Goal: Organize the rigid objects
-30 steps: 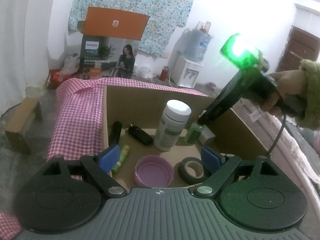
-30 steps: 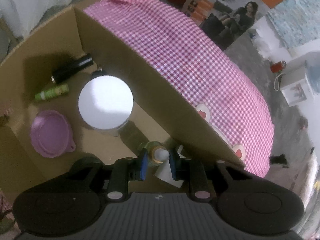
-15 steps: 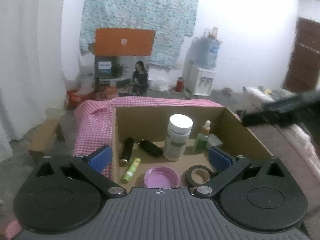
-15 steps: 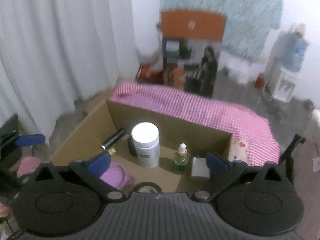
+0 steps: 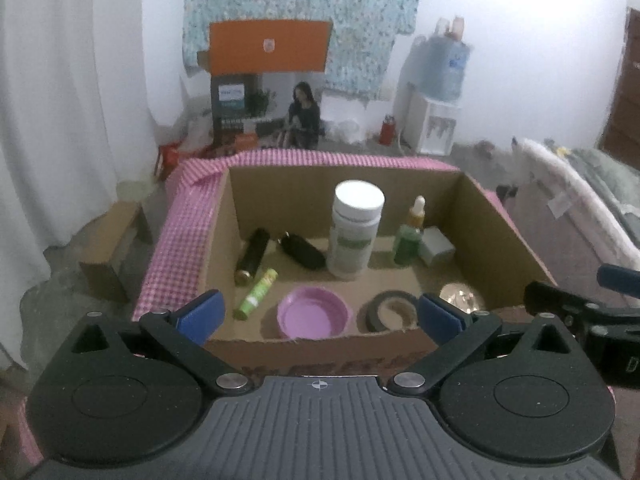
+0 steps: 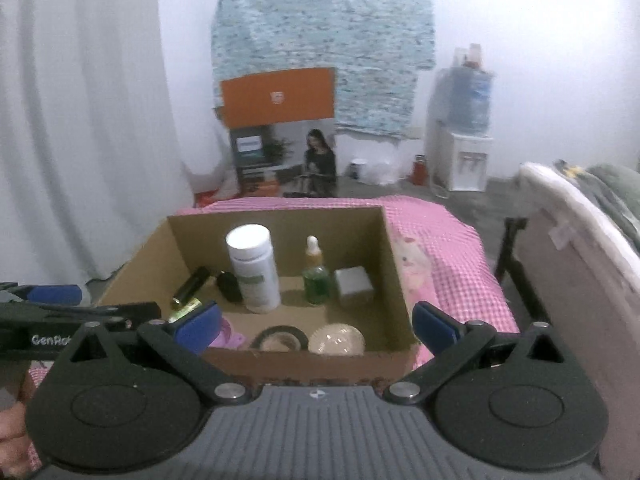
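Left gripper (image 5: 319, 316) wide open, nothing between the blue pads, held just short of the cardboard box's (image 5: 320, 346) near wall. Right gripper (image 6: 316, 325) same: spread wide, empty, parked at the near wall on its side; I see its fingers at the right edge of the left view.

Box sits on the pink checked cloth (image 5: 182, 240). Contents from the left cam:
- white-capped bottle (image 5: 354, 236), upright, centre back
- green dropper bottle (image 5: 410, 238), upright, just right of it
- small grey box (image 5: 436, 246), beside the dropper, near the right wall
- black cylinder (image 5: 252, 256) lying down, left back
- black oval item (image 5: 302, 250) lying between the cylinder and the white bottle
- green tube (image 5: 256, 294) lying down, left front
- purple lid (image 5: 314, 318), open side up, front centre
- tape roll (image 5: 390, 314) flat, right of the lid
- clear round dome-like thing (image 6: 338, 340), front right corner; can't tell what it is

Diff vs 1 s ago: right gripper was down inside the box, closed on the dropper bottle's cap. Now it's released and backed out, dropper standing by the grey box. Left gripper has also pulled back from over the box and opened wider. Other items haven't moved.
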Demonstrator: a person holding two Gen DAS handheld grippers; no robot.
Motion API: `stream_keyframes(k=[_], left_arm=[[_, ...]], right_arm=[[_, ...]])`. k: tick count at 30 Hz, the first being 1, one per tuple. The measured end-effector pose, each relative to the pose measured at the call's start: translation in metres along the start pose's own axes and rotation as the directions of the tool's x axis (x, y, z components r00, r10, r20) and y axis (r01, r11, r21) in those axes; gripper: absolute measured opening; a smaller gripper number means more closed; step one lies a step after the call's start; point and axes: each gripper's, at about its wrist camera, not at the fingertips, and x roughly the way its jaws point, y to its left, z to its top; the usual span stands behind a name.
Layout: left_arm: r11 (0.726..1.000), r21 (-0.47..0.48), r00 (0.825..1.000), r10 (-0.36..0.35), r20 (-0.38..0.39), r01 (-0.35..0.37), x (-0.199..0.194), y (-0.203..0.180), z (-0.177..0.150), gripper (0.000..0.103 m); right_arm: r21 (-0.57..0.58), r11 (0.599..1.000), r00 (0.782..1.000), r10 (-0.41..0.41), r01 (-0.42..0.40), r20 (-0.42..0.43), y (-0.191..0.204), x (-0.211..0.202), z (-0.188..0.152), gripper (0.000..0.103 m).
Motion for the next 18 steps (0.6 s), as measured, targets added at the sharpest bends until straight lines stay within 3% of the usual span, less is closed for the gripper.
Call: stream_keyframes(k=[6, 18], left_arm=[[0.999, 0.018, 0.999, 0.043, 0.023, -0.044, -0.003, -0.008, -0.002, 0.103], [0.995, 0.046, 0.995, 0.093, -0.031, -0.091, 0.005, -0.013, -0.002, 0.103]], right_arm=[[0.001, 0.999, 0.999, -0.04, 0.04, -0.022, 0.001, 0.007, -0.011, 0.103], [0.015, 0.998, 0.996, -0.057, 0.058, -0.066, 0.0, 0.023, -0.015, 0.103]])
